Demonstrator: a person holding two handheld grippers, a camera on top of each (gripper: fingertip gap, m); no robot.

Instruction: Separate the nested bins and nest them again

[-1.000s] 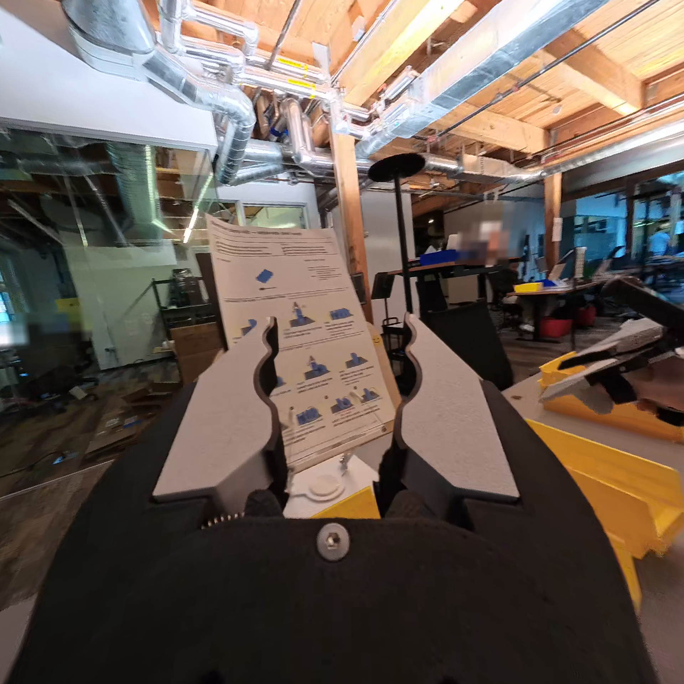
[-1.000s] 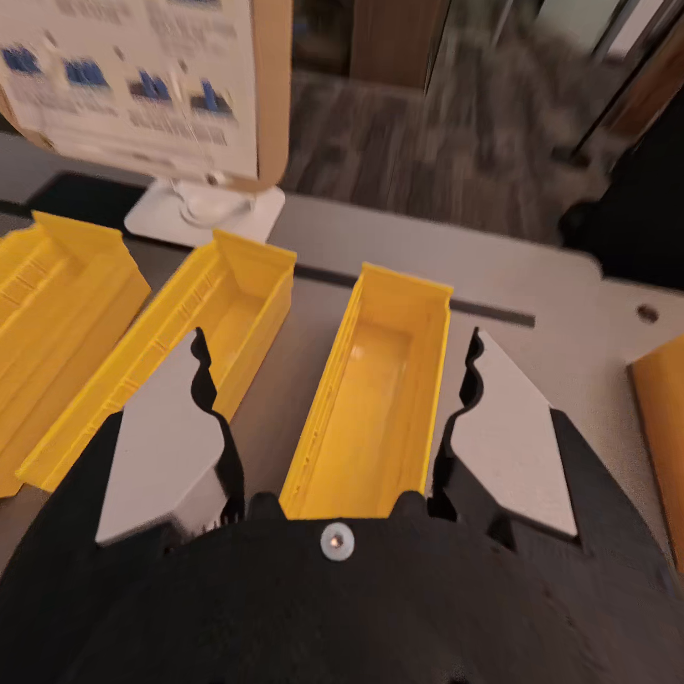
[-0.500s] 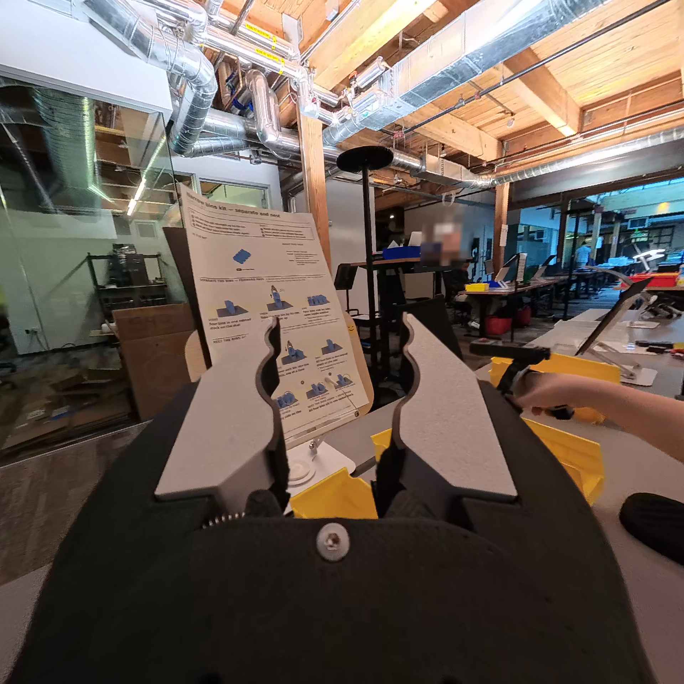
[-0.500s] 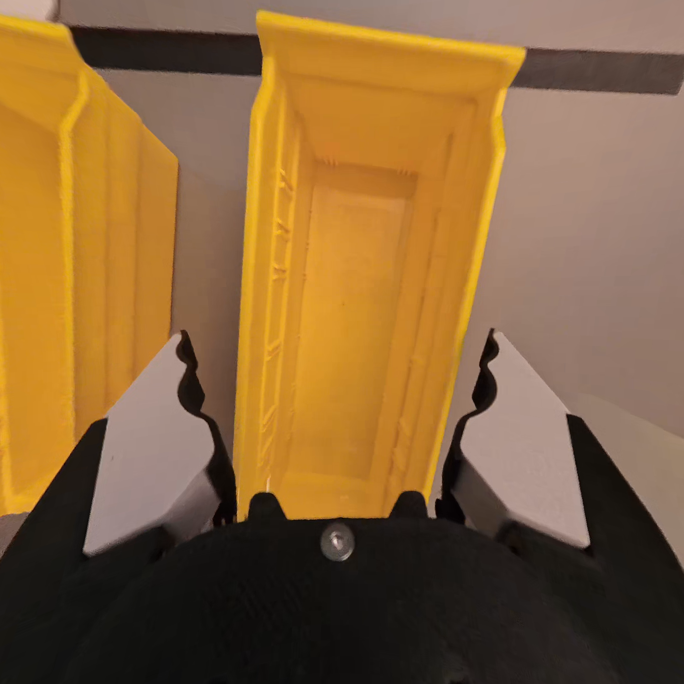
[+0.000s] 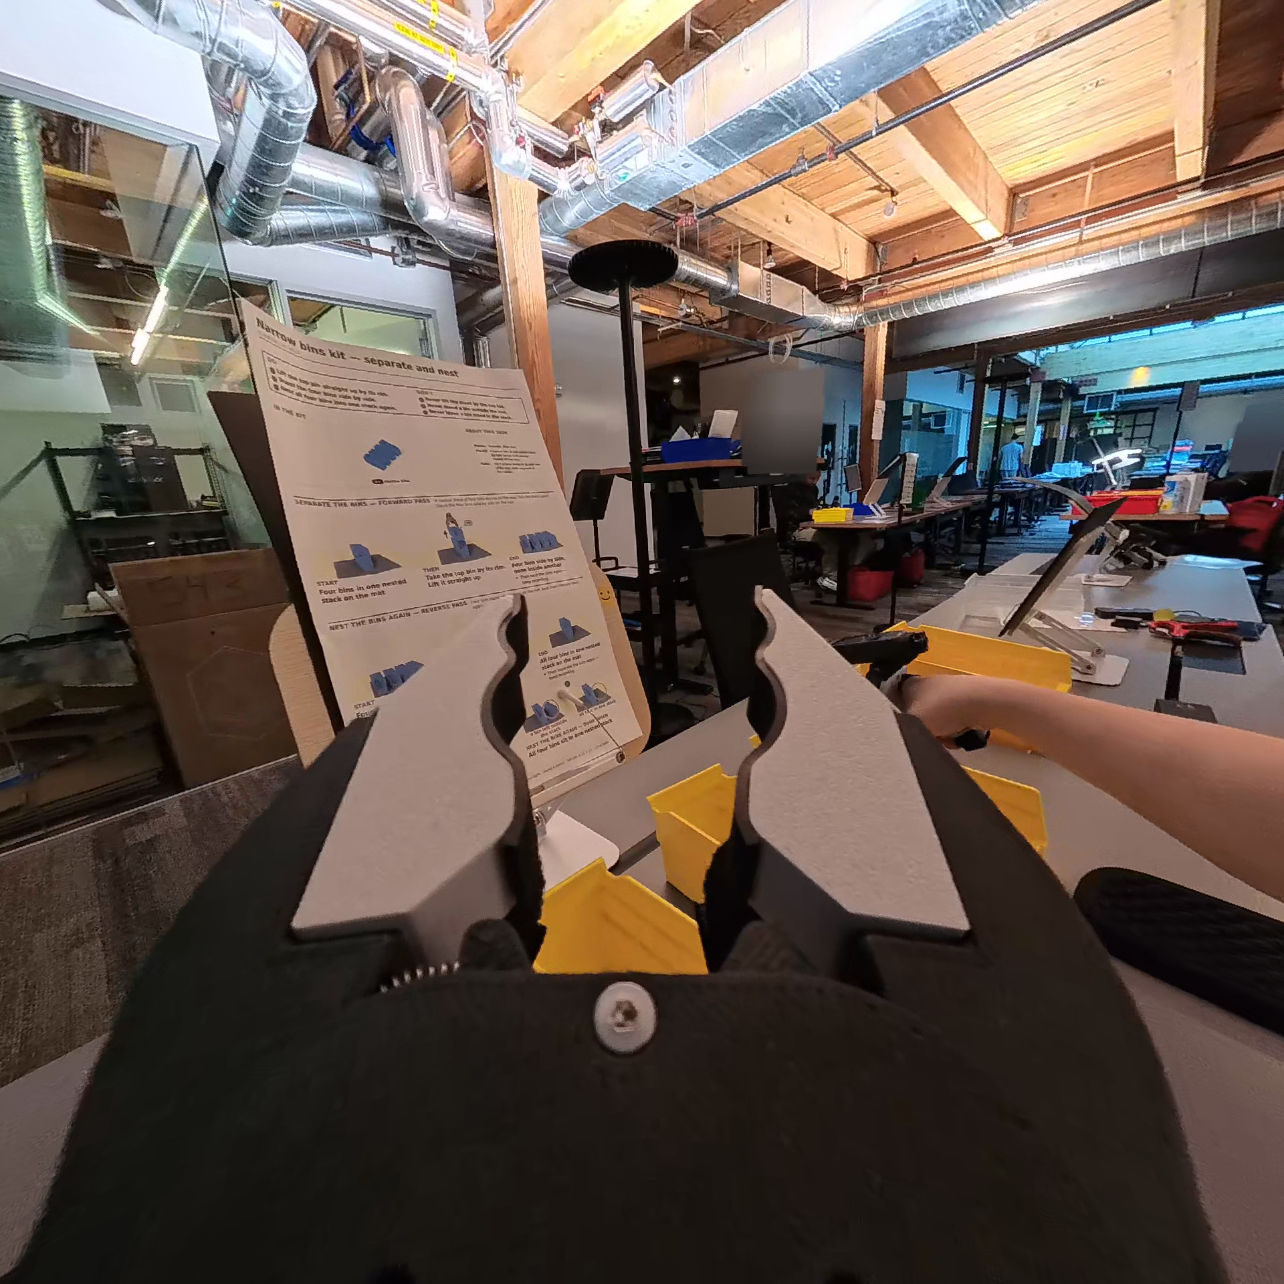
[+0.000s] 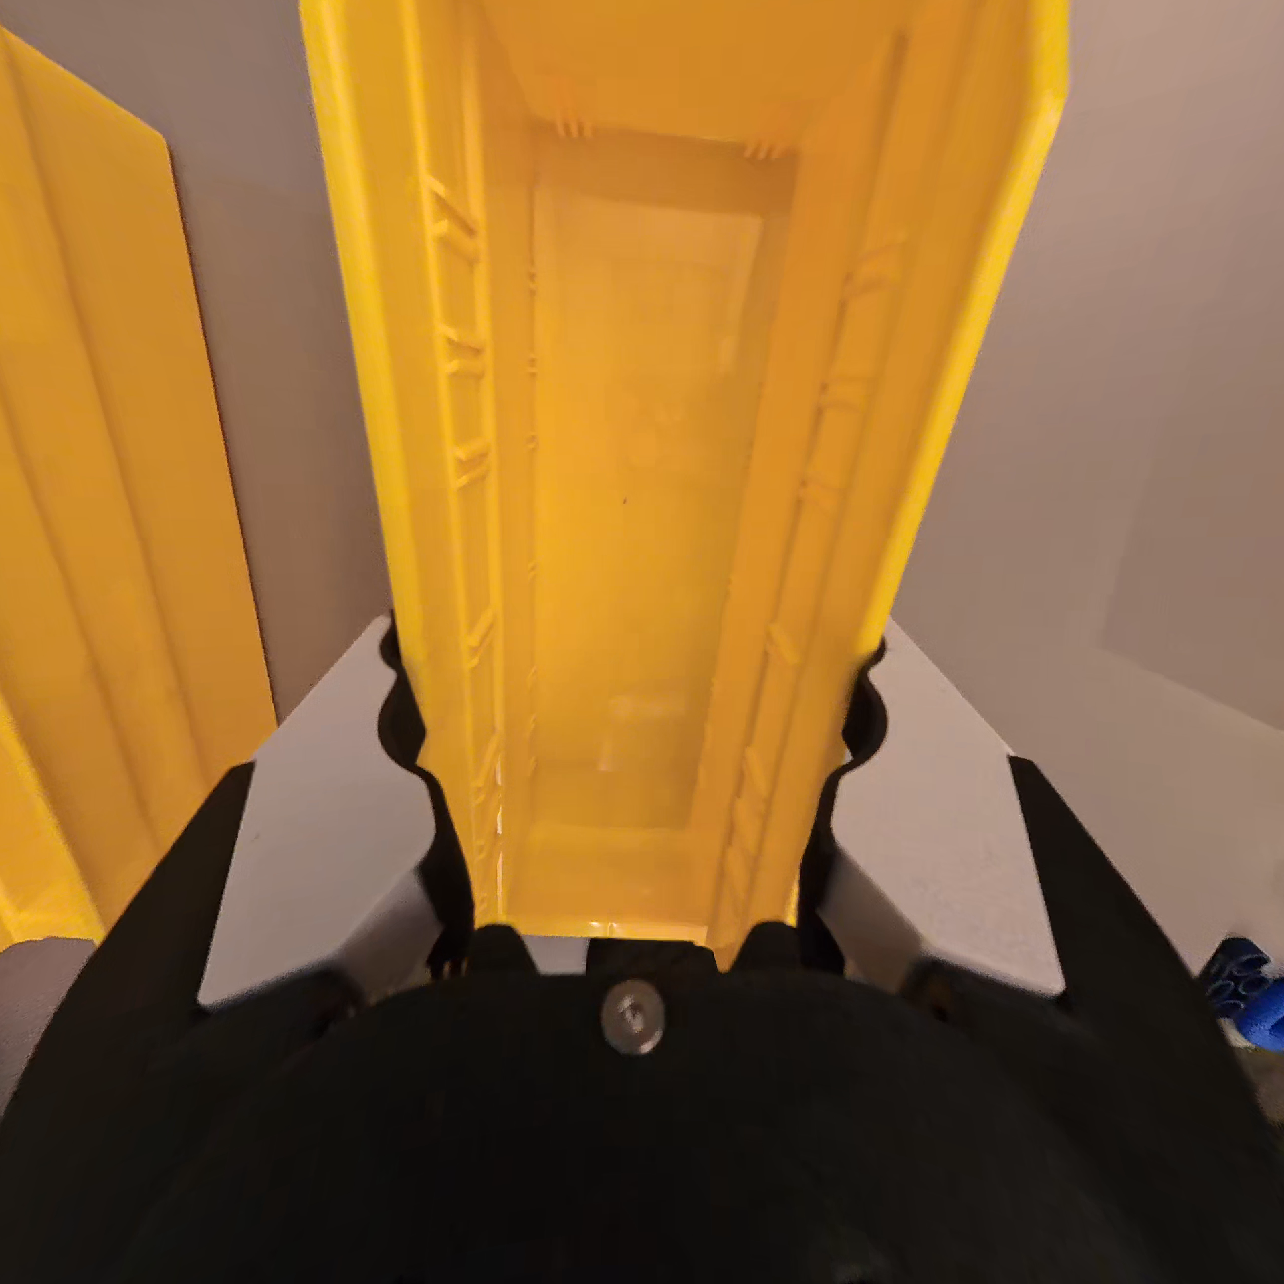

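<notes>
A narrow yellow bin (image 6: 646, 445) is clamped across its long side walls by the right gripper (image 6: 632, 667), beside a second bin (image 6: 104, 486) on the grey desk (image 6: 1146, 347). The left gripper (image 5: 639, 625) is held with its jaws apart and bare, before an instruction sheet (image 5: 417, 528).

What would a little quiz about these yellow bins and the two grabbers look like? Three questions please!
1. True or false: the left gripper holds a bin.
2. What straddles the yellow bin? A) the right gripper B) a hand C) nothing
3. What stands behind the left gripper's fingers?

Key:
1. False; open, nothing between them.
2. A; its fingers hug both sides.
3. The instruction sheet.
</notes>
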